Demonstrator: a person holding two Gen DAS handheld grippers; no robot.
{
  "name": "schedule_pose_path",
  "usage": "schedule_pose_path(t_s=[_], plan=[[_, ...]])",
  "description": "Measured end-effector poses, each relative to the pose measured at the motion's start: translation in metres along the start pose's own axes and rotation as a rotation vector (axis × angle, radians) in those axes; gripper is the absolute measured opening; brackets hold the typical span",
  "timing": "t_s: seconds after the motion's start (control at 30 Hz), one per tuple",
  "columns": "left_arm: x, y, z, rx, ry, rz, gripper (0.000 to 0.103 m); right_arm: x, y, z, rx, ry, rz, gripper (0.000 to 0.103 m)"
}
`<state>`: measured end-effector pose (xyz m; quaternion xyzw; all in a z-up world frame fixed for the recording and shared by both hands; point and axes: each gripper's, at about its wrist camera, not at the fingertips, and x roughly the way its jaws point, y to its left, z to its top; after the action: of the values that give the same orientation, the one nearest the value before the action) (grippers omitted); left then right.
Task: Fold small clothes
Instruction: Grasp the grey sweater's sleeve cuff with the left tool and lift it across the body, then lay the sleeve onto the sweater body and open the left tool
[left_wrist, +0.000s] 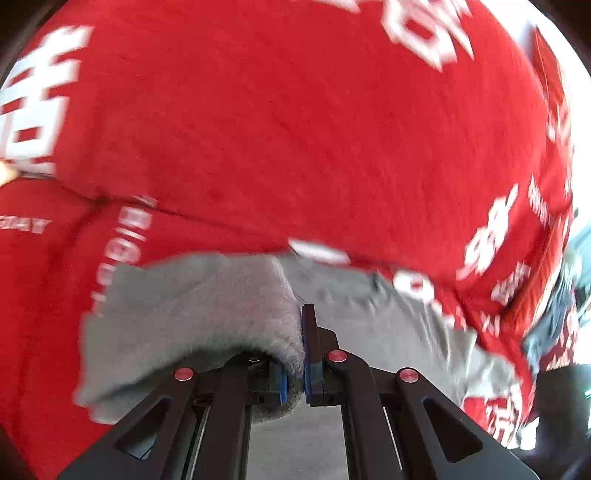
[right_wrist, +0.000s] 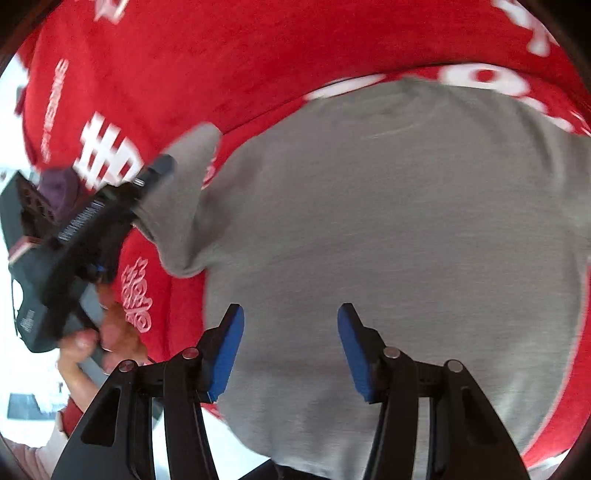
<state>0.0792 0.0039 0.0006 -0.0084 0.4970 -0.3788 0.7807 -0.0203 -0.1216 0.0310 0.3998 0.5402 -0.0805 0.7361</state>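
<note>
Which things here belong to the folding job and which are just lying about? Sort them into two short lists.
Belongs to the job:
- grey garment
- left gripper, fingers shut on a sleeve of the garment
- right gripper, fingers apart above the garment

Just lying about:
- red printed cloth under the garment

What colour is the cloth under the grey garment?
Red with white lettering, clearest in the right wrist view.

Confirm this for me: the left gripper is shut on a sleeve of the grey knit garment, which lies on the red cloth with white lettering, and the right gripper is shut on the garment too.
Wrong about the right gripper: the right wrist view shows its blue pads apart over the grey knit garment, gripping nothing. The rest holds: the left gripper is shut on a sleeve, over the red cloth with white lettering.
</note>
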Motion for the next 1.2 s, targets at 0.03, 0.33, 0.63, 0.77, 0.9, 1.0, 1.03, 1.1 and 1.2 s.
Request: schedule_pose_path(t_s=[0.03, 0.33, 0.63, 0.77, 0.9, 1.0, 1.03, 1.1, 1.2], plan=[[0.013, -0.011, -0.004, 0.019, 0.028, 0.002, 0.006, -0.006, -0.015, 0.001, 0.029, -0.007, -0.007, 0.057], [0.05, -0.051, -0.037, 0.163, 0.105, 0.188, 0.085, -0.027, -0.094, -0.005, 0.142, -0.01, -0.066, 0.057], [-0.048, 0.005, -0.057, 0.133, 0.098, 0.27, 0.085, -0.038, -0.049, 0.019, -0.083, -0.066, -0.171, 0.058], [-0.058, 0.072, -0.069, 0.028, 0.157, 0.432, 0.085, -0.014, 0.025, 0.031, -0.401, -0.073, -0.22, 0.063], [-0.045, 0.106, -0.072, -0.039, 0.191, 0.437, 0.085, 0.043, 0.1, 0.024, -0.773, -0.042, -0.3, 0.063], [-0.033, 0.109, -0.073, -0.024, 0.196, 0.43, 0.085, 0.087, 0.128, 0.015, -0.986, -0.02, -0.424, 0.063], [-0.029, 0.109, -0.074, -0.016, 0.196, 0.432, 0.085, 0.099, 0.133, 0.015, -1.032, -0.019, -0.466, 0.063], [-0.025, 0.111, -0.074, -0.021, 0.192, 0.432, 0.085, 0.12, 0.138, 0.017, -1.092, -0.015, -0.552, 0.05], [-0.023, 0.114, -0.07, -0.055, 0.18, 0.446, 0.085, 0.12, 0.134, 0.031, -1.01, -0.013, -0.516, 0.01]])
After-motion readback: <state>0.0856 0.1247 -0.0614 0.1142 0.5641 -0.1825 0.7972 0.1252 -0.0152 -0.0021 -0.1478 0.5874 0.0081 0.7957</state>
